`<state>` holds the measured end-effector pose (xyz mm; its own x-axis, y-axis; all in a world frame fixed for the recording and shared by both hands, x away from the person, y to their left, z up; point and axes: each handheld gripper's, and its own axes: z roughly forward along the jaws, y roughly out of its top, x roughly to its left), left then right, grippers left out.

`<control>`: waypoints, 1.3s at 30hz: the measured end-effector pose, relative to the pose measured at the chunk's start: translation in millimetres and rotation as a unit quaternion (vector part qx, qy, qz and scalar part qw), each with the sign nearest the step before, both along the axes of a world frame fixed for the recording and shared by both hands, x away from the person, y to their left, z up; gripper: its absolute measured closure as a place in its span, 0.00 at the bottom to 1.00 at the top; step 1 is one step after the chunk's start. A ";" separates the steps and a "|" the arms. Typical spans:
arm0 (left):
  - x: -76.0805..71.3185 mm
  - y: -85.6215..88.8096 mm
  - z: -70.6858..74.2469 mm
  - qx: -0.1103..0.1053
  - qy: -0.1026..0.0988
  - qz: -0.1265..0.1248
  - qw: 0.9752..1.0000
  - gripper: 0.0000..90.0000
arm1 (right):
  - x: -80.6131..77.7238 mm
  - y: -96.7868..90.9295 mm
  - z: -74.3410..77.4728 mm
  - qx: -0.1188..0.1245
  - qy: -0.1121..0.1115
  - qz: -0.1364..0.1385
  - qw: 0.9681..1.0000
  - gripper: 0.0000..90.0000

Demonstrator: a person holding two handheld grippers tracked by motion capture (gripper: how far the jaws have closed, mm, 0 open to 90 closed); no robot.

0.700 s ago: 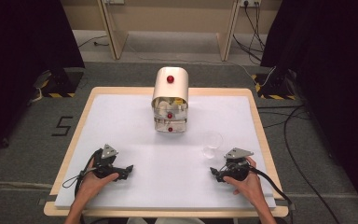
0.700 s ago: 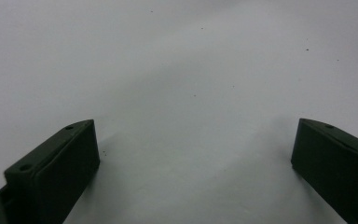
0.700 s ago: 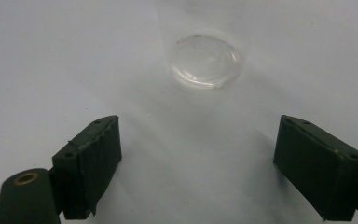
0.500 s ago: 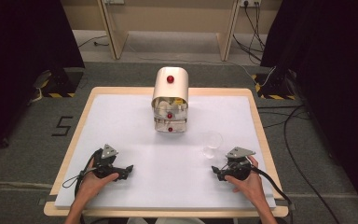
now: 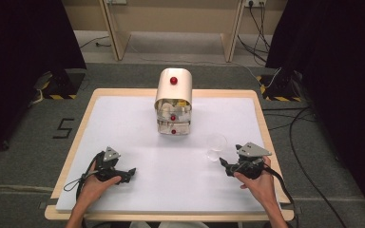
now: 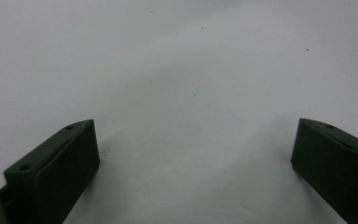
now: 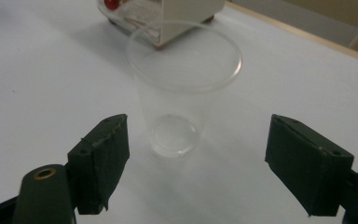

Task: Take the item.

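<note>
Right claw [image 7: 196, 163] gapes wide, short of the upright clear cup [image 7: 179, 100] near the desk's right edge — ease forward, centre it, then pinch gently.

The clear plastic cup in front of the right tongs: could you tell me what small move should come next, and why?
Probably ease the right tongs forward until the clear cup sits between the jaws, then close gently. The jaws stand open and wider than the cup, which stands upright on the white table just ahead of them, untouched. It looks thin, so a light squeeze seems wise.
</note>
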<state>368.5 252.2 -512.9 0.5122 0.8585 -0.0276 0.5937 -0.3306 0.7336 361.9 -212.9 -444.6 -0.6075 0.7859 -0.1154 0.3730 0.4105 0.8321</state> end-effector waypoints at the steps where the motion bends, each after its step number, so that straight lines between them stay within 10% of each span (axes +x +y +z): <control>1: 0.0 0.0 0.0 0.000 0.000 0.000 1.000 0.00 | -1.2 0.5 3.6 0.004 -0.004 0.002 1.000 0.25; 18: 0.0 0.0 0.0 0.000 0.000 0.000 1.000 0.00 | -8.9 18.8 45.8 0.025 -0.041 0.022 0.999 0.25; 39: 0.2 0.0 -0.1 0.000 0.001 0.000 1.000 0.00 | 26.2 89.9 66.6 0.041 -0.063 0.078 0.994 0.32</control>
<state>368.7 252.2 -513.0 0.5122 0.8584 -0.0286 0.5945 -0.3303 0.7332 388.1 -123.0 -378.0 -0.7079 0.6928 -0.1374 0.2007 0.3838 0.9013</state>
